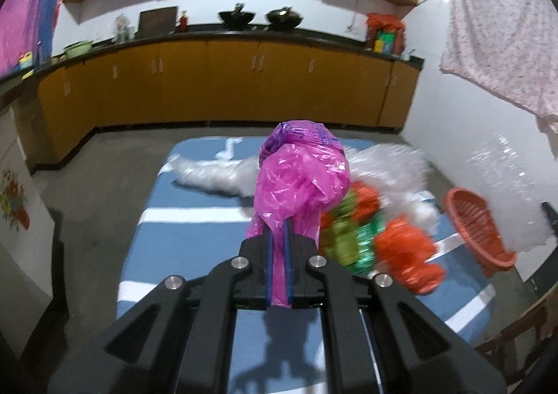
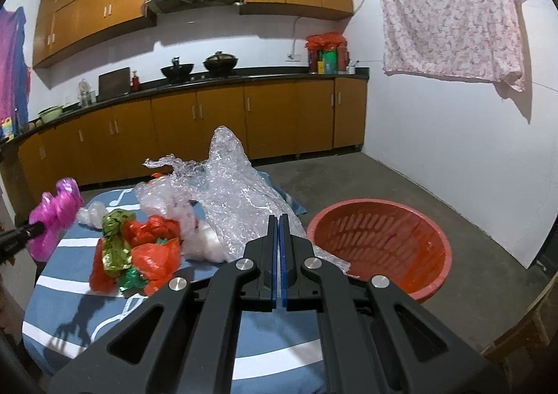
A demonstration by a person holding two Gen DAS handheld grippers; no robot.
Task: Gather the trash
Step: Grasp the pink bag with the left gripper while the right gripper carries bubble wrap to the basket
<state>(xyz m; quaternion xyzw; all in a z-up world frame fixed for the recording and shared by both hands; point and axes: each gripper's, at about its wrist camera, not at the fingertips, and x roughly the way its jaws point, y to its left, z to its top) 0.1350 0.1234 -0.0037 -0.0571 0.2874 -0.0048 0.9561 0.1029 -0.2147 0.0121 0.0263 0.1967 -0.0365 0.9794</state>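
My left gripper (image 1: 278, 237) is shut on a crumpled pink plastic bag (image 1: 300, 177) and holds it above the blue striped table (image 1: 181, 237). The bag also shows at the left of the right wrist view (image 2: 52, 216). My right gripper (image 2: 279, 223) is shut and empty, over the table's right side next to the red basket (image 2: 380, 244). The basket also shows in the left wrist view (image 1: 477, 230). On the table lie a clump of red and green wrappers (image 2: 136, 251), also seen in the left wrist view (image 1: 376, 237), and clear bubble wrap (image 2: 233, 195).
The red basket stands off the table's right edge, above grey floor (image 2: 436, 191). Wooden kitchen cabinets (image 2: 223, 121) line the far wall. A floral cloth (image 2: 450, 10) hangs on the right wall. A wooden chair (image 1: 516, 338) is at the lower right.
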